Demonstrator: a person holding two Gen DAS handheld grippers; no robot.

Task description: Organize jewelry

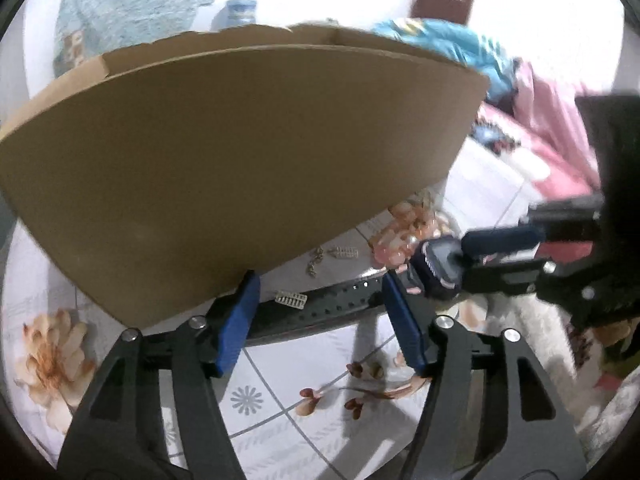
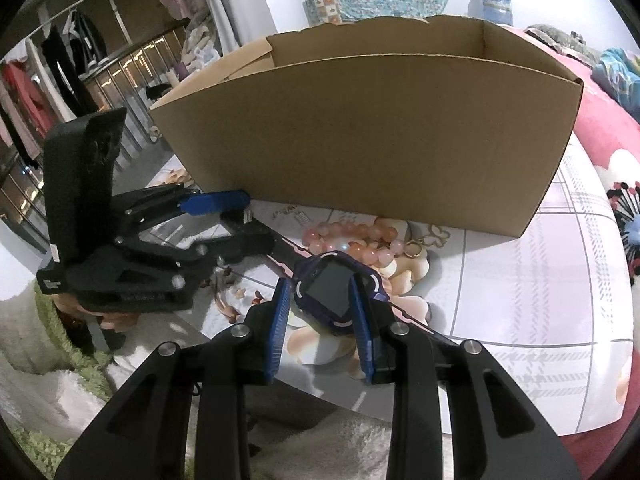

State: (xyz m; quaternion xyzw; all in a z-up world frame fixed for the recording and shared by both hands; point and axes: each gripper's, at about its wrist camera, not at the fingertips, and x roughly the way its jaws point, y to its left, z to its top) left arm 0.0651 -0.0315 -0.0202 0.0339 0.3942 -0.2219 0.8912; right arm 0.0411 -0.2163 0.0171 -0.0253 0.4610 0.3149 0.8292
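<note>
right gripper [image 2: 322, 312]: clamped on the dark blue smartwatch [image 2: 334, 292] case, near the cardboard box [image 2: 360, 136] | left gripper [image 1: 320, 300]: jaws apart, the watch's black strap [image 1: 320, 304] between them, pads not touching it | pink bead bracelet [image 2: 352, 240]: on the floral cloth [image 2: 520, 280] just in front of the box, beyond the watch | small silver earrings [image 1: 292, 300]: beside the strap

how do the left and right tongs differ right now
The left tongs stand open, with the watch's black perforated strap lying between the blue fingers, unpressed; the right tongs are shut on the dark purple square-faced smartwatch. The left tongs sit against the brown cardboard box; the right tongs sit further back, over the floral sheet. Both are black with blue fingers and point downward.
</note>
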